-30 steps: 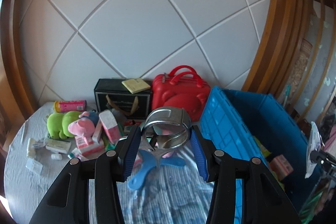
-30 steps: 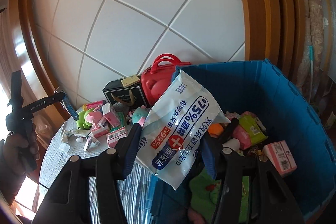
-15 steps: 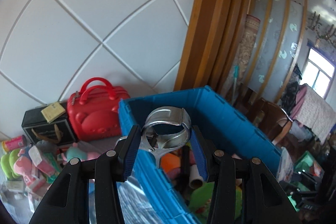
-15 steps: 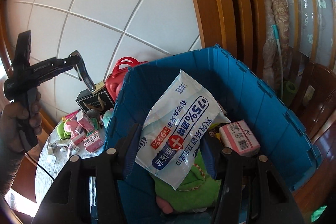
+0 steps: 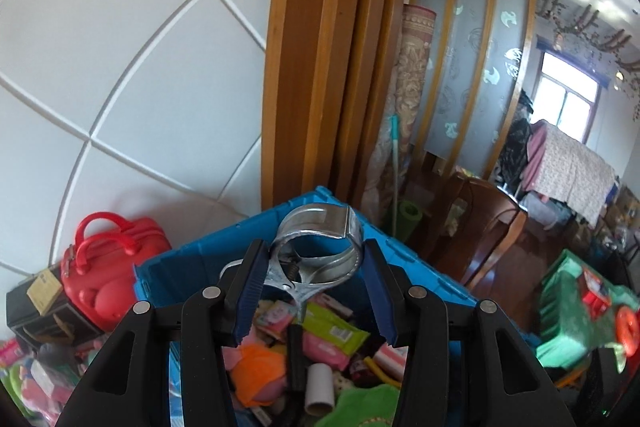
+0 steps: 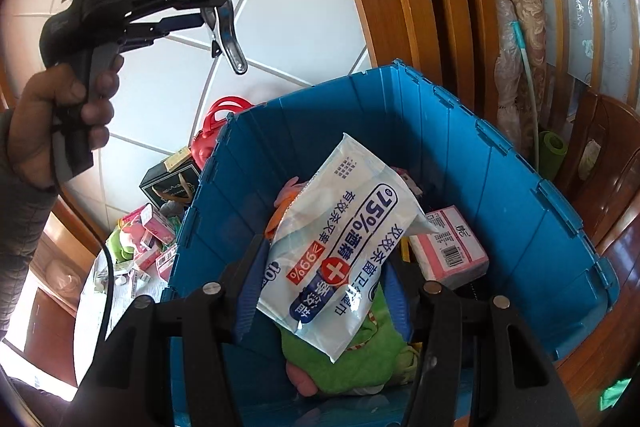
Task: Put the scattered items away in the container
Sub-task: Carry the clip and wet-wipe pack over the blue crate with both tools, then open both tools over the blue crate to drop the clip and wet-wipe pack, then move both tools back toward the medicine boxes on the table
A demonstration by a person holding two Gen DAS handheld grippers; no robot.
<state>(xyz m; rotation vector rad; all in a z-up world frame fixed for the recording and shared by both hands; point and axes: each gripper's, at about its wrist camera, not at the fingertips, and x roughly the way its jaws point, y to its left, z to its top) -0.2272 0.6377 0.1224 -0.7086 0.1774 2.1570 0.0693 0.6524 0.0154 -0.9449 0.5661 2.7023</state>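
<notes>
My left gripper point(image 5: 316, 291) is shut on a shiny metal clamp point(image 5: 320, 251) and holds it above the blue crate point(image 5: 420, 267). In the right wrist view the left gripper point(image 6: 220, 23) hangs high over the crate's left wall with the clamp point(image 6: 230, 43) pointing down. My right gripper point(image 6: 324, 291) is shut on a white pack of alcohol wipes point(image 6: 344, 247) over the open blue crate point(image 6: 500, 187). The crate holds a green plush point(image 6: 360, 355), a pink box point(image 6: 452, 251) and several other items.
A red toy suitcase point(image 5: 108, 267) and a black box point(image 5: 40, 307) stand against the white tiled wall left of the crate. Scattered pink boxes and a green plush point(image 6: 140, 239) lie on the cloth-covered table. Wooden frames and a chair point(image 5: 480, 227) stand to the right.
Both grippers have swung right from the table to over the blue crate, each carrying its item. The left gripper with the clamp now sits higher over the crate.
</notes>
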